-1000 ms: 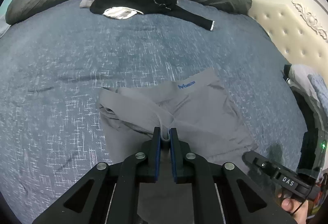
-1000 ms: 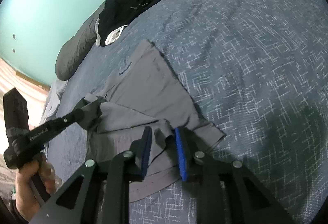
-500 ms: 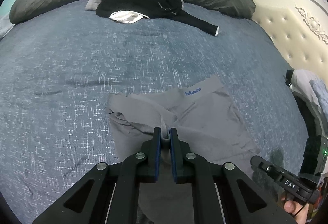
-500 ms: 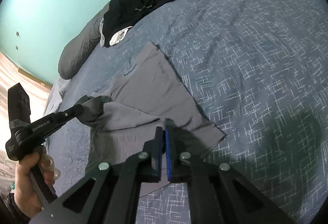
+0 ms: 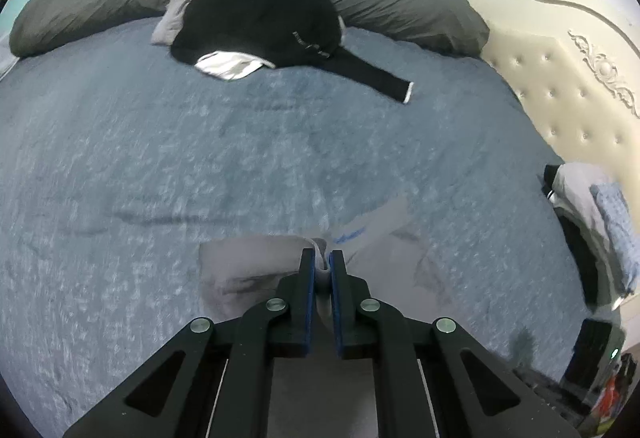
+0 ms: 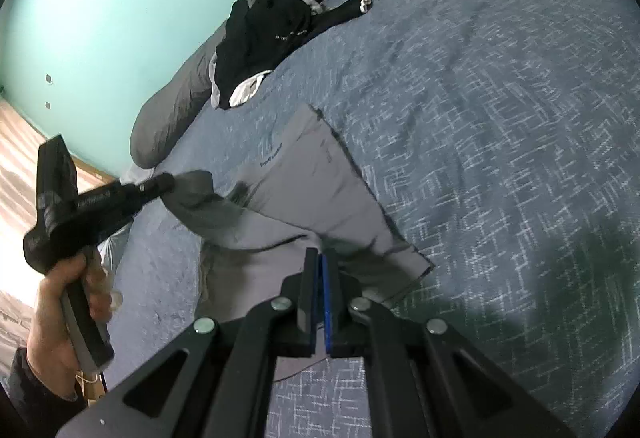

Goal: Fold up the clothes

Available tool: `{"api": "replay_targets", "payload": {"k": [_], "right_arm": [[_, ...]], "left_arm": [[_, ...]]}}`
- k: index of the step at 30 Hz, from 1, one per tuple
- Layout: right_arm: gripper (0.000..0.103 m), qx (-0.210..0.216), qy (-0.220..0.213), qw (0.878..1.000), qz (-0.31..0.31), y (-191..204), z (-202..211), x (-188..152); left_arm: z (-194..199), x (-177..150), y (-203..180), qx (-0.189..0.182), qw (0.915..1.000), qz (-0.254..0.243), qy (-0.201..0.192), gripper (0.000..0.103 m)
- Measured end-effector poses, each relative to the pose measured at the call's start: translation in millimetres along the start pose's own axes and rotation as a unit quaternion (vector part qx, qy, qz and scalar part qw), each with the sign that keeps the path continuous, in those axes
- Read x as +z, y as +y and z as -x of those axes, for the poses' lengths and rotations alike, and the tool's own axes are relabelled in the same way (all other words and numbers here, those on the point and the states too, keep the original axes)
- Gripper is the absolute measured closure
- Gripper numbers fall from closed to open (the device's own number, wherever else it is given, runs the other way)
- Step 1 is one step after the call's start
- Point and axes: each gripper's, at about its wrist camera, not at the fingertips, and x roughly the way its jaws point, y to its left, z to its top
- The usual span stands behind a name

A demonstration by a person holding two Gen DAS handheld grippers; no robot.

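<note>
**Grey shorts gripped at two points on the bed**

The grey shorts (image 6: 316, 193) lie on the blue bedspread (image 6: 500, 117). Left gripper (image 5: 322, 270): jaws closed on a fabric fold. Right gripper (image 6: 319, 270): jaws clamped on the near edge. Only the right view shows the hand (image 6: 60, 314); only the left shows the headboard (image 5: 568, 97) and folded stack (image 5: 592, 222).
</note>
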Motion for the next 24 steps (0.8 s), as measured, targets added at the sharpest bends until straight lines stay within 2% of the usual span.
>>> {"api": "replay_targets", "payload": {"k": [10, 21, 24], "right_arm": [[0.101, -0.003, -0.016, 1.0, -0.024, -19, 14, 4], [0.101, -0.011, -0.03, 0.998, -0.048, -38, 27, 6], [0.101, -0.013, -0.025, 0.998, -0.055, -43, 27, 5]], "left_arm": [[-36, 38, -40, -0.014, 0.9995, -0.014, 0.024, 0.096], [-71, 51, -67, -0.015, 0.9988, -0.024, 0.04, 0.096], [-90, 51, -68, -0.021, 0.9978, -0.019, 0.06, 0.096]]}}
